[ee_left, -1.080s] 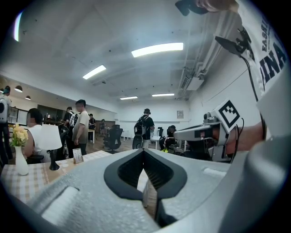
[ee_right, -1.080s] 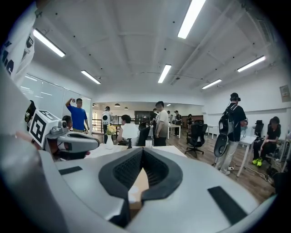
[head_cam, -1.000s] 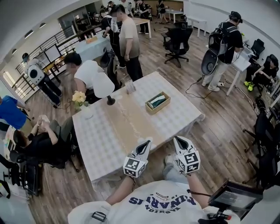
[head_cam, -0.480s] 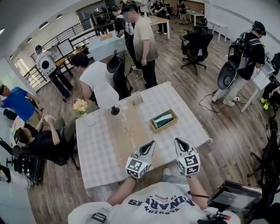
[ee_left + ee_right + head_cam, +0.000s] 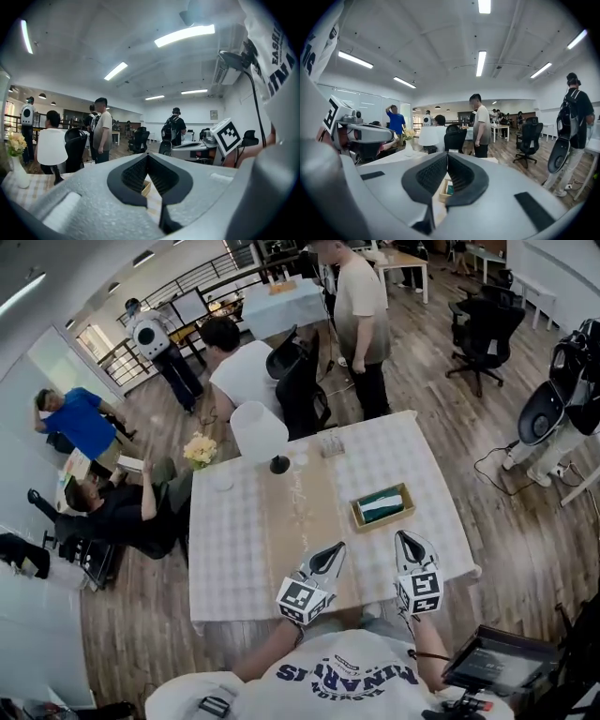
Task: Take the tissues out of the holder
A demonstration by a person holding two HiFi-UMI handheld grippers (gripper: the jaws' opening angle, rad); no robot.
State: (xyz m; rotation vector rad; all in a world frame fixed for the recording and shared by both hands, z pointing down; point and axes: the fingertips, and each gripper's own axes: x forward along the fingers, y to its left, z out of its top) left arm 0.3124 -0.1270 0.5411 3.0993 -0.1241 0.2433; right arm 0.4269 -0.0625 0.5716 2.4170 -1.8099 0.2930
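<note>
We have stepped closer to the white checked tabletop [image 5: 225, 540], so the shallow wooden holder [image 5: 360, 519] with its green tissue pack [image 5: 382, 504] now lies near our right gripper [image 5: 406, 539]. That gripper and the left gripper [image 5: 335, 548] are both closed and empty, and no reach has begun.

The head view has swung. The tabletop [image 5: 234, 540] now sits squarer and lower in frame. The wooden tissue holder [image 5: 385, 521] has slid down and to the right, ending nearer the right claw [image 5: 406, 540]. That claw and the left claw [image 5: 333, 551] have drifted slightly rightward. The standing person in the beige shirt [image 5: 361, 310] has shifted right along the top. The backpack wearer [image 5: 567, 381] is now at the right border, and the person in blue [image 5: 80, 423] has come fully into view. Whether the wearer stepped or only turned the head is unclear.
</note>
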